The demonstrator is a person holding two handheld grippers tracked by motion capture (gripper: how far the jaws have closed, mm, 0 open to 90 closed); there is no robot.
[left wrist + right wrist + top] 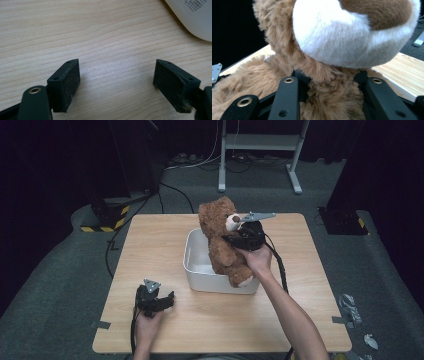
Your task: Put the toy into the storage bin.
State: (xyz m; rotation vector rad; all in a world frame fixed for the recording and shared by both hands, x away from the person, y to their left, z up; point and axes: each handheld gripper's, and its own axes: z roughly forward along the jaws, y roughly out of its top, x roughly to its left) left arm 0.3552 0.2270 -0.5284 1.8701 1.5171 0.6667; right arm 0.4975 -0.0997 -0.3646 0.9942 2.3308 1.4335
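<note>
- The right gripper [235, 239] has its jaws closed on the teddy bear [222, 240], pinching the fur of its chest just under the white muzzle; in the right gripper view the fingers [287, 97] sink into the fur on both sides.
- The teddy bear stands upright in the white bin [200, 272], against its right wall, head above the rim and one foot over the near edge.
- The white bin sits near the middle of the wooden table [300, 285].
- The left gripper [161, 301] rests on the table just left of and nearer than the white bin, jaws wide apart with nothing between them; the bin's corner [195, 17] shows beyond its fingers [67, 82].
</note>
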